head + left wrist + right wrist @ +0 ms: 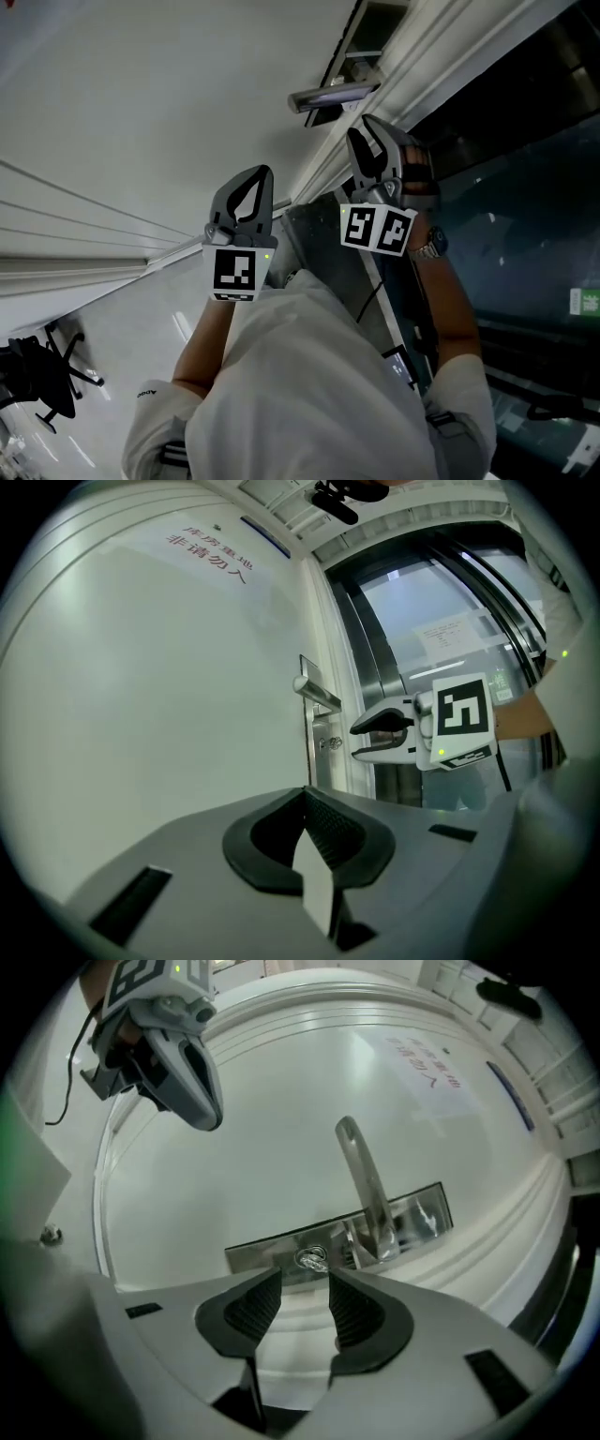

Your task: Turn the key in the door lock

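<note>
The white door [141,667] fills most of both gripper views, with red lettering near its top edge. The left gripper [306,794] hangs well apart from the door, clenched with its jaws tip to tip and nothing in them. The right gripper [305,1274] points at the lock side of the door with its jaws released and spread. Nothing sits between its pads. A narrow steel lock plate [272,1249] runs along the door's edge beside the frame and carries a lever handle [366,1180] that stands out from it. The key [311,1259] sits in that plate, just beside the lever's root and just beyond the right gripper's tips. Only its small shiny head shows. It is probably light, stiff and slick metal, thin enough to slip. The best hold looks like the flat faces of the head, pinched squarely so that rolling the wrist turns it without bending it.
</note>
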Tool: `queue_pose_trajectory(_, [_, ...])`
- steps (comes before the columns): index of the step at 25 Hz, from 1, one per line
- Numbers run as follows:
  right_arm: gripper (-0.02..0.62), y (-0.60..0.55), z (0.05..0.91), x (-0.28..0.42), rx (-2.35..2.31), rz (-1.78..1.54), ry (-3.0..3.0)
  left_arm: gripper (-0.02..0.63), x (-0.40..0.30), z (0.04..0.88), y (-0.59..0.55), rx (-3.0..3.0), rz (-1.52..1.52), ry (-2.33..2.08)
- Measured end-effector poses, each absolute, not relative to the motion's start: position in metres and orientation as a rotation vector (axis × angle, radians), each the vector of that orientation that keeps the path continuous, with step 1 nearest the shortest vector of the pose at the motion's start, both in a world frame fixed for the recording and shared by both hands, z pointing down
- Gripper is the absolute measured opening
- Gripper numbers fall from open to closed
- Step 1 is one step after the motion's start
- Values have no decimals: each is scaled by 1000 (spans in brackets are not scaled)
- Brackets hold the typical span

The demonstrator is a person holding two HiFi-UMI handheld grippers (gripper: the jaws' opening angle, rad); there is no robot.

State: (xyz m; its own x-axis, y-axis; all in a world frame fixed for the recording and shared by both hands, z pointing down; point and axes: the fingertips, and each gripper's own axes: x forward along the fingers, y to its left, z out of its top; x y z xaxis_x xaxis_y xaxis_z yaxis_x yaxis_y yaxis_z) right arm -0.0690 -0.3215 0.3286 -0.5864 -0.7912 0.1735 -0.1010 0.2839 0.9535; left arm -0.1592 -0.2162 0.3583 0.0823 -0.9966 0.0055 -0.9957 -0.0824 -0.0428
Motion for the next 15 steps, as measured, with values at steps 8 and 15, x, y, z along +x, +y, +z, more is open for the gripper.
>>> queue_pose_trajectory(8, [135,-339,323,-88,754,-1527,-1791,9,-164,363,-208,-2233,-50,2185])
queue_pose_trajectory(15, [127,-357,328,-95,739,-1514,-1789,9,-162,361,-206,-2177,-47,2252])
